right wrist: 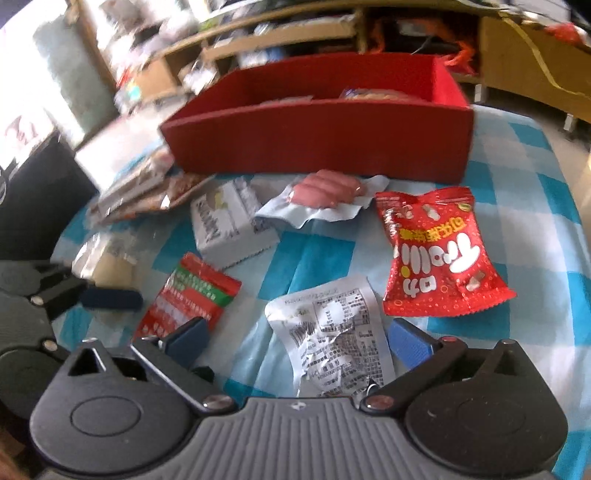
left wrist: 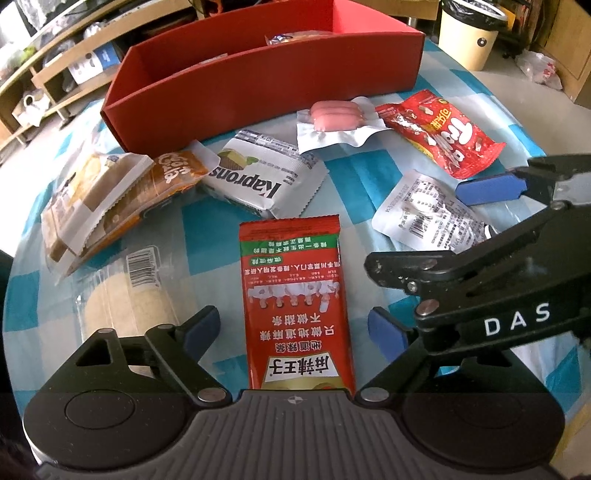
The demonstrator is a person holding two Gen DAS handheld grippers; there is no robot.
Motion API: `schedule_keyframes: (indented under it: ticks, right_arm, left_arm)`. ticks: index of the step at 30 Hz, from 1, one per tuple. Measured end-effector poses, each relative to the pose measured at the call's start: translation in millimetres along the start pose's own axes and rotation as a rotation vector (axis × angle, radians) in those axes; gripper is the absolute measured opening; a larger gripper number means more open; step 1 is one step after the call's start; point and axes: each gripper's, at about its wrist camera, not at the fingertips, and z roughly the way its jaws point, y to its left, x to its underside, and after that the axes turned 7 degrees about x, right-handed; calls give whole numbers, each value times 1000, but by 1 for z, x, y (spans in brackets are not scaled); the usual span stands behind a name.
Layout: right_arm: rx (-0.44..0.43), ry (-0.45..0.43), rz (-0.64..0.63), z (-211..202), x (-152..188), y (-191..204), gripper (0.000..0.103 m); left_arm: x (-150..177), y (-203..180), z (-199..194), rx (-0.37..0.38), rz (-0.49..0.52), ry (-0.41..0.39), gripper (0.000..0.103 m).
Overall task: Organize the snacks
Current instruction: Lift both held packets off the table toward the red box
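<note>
A red box (left wrist: 258, 85) stands at the back of the checkered table and holds a wrapped snack (left wrist: 295, 37); it also shows in the right wrist view (right wrist: 325, 144). My left gripper (left wrist: 295, 332) is open, its pads on either side of a red spicy-strip packet (left wrist: 295, 302) lying flat. My right gripper (right wrist: 299, 341) is open around a crumpled silver packet (right wrist: 332, 332). In the left wrist view the right gripper (left wrist: 480, 221) reaches in from the right over the same silver packet (left wrist: 424, 214).
Loose on the table: a red Trolli bag (right wrist: 439, 254), a sausage pack (right wrist: 325, 195), a white Kaprons pack (left wrist: 266, 173), brown cake packs (left wrist: 110, 199), a clear-wrapped roll (left wrist: 125, 295). Shelves (left wrist: 55, 74) and a bin (left wrist: 476, 33) stand behind.
</note>
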Motion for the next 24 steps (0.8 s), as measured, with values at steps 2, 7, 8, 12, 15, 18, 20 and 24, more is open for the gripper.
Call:
schedule_keyframes:
  ticks: [2,7,8,12,15,18,20,24]
  right_arm:
    - [45,-3,-48,-1,1,3,79]
    - [113,0,-101,-8,2,-3,45]
    - [102,10,-73,-9,0,-8,44]
    - [110,1,-57,-21,-1,-10,44]
    - [103,-27,-34,-35,-1,-10,44]
    - [102,-52,-2,-46,-3,-13,44]
    - [103,-68,15,-52,-6,-14,44]
    - [92,-91,35,-56,-11,-17,44]
  left_arm:
    - [1,3,0,17,-23,4,90]
    - [1,-2,-3,28,-33,4,77]
    - [1,-5,-5,27,-27,2,69]
    - [-3,-10,-6,24,-14,14,60]
    - [-3,-7,-7,35,-35,13,56]
    - [-3,-6,-10,31,-45,7,54]
    - [-4,-5,-13,33,-53,-3,54]
    - [-9,-5,-24,48,-66,-45,53]
